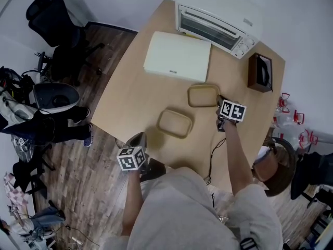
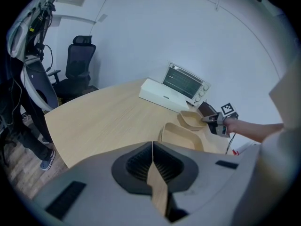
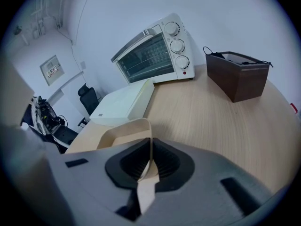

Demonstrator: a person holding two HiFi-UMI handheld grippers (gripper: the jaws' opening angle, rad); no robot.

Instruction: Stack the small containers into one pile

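Observation:
Two beige small containers lie on the wooden table (image 1: pixel 130 98). The far container (image 1: pixel 204 95) is by my right gripper (image 1: pixel 219 103), whose jaws are shut on its near right rim. In the right gripper view the thin container wall (image 3: pixel 123 132) runs up between the pads of the right gripper (image 3: pixel 150 149). The near container (image 1: pixel 175 123) sits alone nearer the table's front, also seen in the left gripper view (image 2: pixel 181 135). My left gripper (image 1: pixel 139 138) hovers at the table's front edge, left of the near container. Its jaws are shut with nothing between them (image 2: pixel 153 147).
At the back of the table stand a white toaster oven (image 1: pixel 216 22), a flat white box (image 1: pixel 177 55) and a dark brown box (image 1: pixel 260 72). A black cable (image 1: pixel 212 152) hangs off the table's near edge. Office chairs (image 1: pixel 57 25) and clutter stand on the floor to the left.

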